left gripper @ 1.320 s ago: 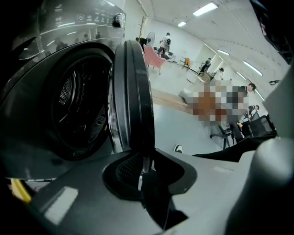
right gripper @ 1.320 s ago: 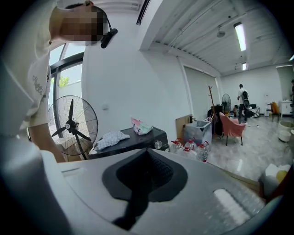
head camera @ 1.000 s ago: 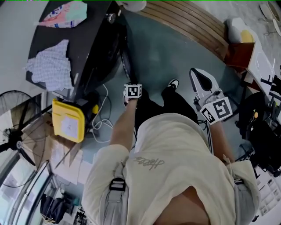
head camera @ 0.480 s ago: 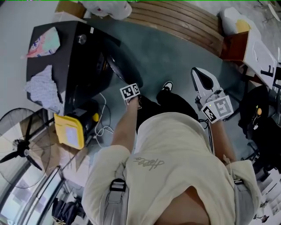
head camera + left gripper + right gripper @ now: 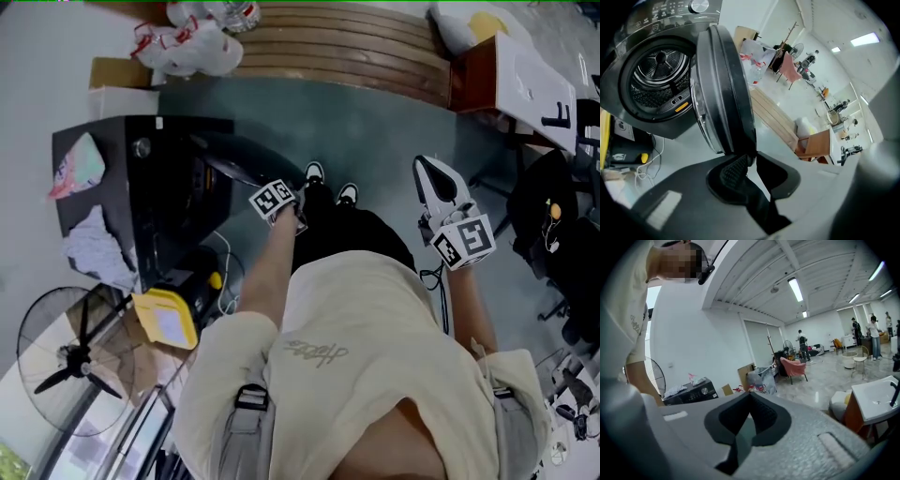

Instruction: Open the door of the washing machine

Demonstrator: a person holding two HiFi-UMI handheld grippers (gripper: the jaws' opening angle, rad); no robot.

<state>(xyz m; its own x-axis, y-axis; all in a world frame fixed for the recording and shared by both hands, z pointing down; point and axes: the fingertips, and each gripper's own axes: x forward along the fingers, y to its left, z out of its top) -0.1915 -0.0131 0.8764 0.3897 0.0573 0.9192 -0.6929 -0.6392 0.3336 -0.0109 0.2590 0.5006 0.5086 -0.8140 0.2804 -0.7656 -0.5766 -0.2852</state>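
Jaws of the left gripper (image 5: 750, 157) have just been closing and now pinch the rim of the washing machine door (image 5: 724, 84), which stands wide open off the drum (image 5: 658, 77); right gripper (image 5: 749, 396) jaws are closed and empty, so hold the pinch and follow the hinge arc.

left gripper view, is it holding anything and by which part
The left gripper is clamped on the washing machine door, gripping the rim at its free edge; the door stands open.
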